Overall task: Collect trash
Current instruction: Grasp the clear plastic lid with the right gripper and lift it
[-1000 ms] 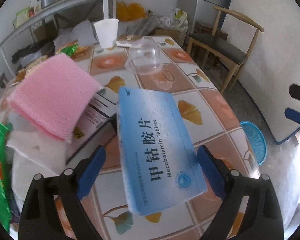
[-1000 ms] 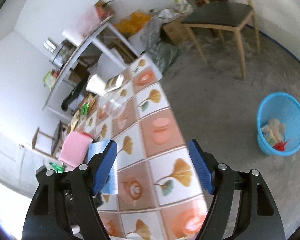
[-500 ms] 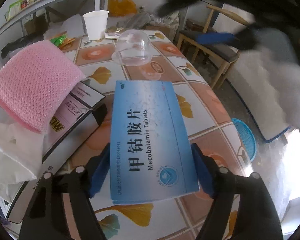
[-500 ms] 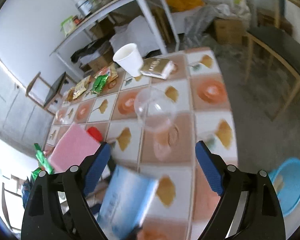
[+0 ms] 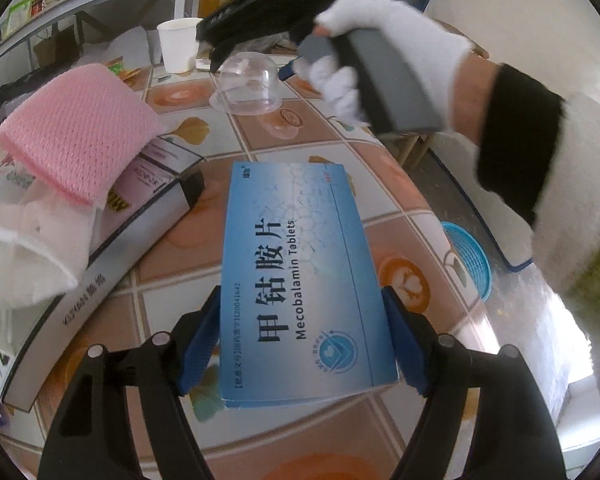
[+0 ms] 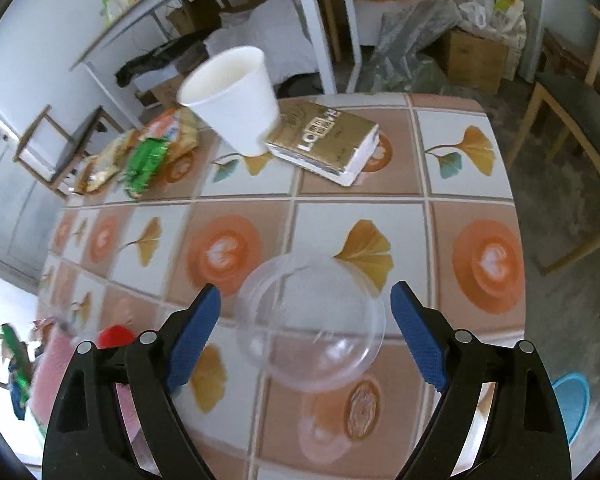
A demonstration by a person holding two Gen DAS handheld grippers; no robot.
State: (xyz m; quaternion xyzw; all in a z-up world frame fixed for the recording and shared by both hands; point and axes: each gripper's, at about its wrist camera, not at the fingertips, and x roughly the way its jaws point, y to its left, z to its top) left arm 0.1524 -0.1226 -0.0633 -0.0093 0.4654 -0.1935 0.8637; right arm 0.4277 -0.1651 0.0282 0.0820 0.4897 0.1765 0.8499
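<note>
Right now, through the left wrist camera, I have the left gripper [image 5: 302,346] clamped on the near end of a blue medicine box [image 5: 300,280], both blue pads pressed to its long sides, the box raised above the tiled table [image 5: 340,152]. It reads "Mecobalamin Tablets" with large Chinese characters alongside. Past the table edge, down on the floor, I see the blue basket [image 5: 466,264], so I judge this box is caught but not yet binned. My gloved right hand [image 5: 380,40] crosses the top of this view, carrying its gripper toward the clear plastic cup [image 5: 248,84]. A pink mesh pad [image 5: 80,128] lies on a grey carton to the left; its print is too skewed for me to read.

From the right wrist camera, the right gripper [image 6: 306,334] stands wide, holding nothing; the clear plastic cup sits upside down between its pads, untouched. Farther off stand a white paper cup [image 6: 236,96], a gold packet [image 6: 324,140] whose lettering I cannot make out, and green and yellow wrappers [image 6: 148,156]. Most of the clearing, I'd say, is still ahead.
</note>
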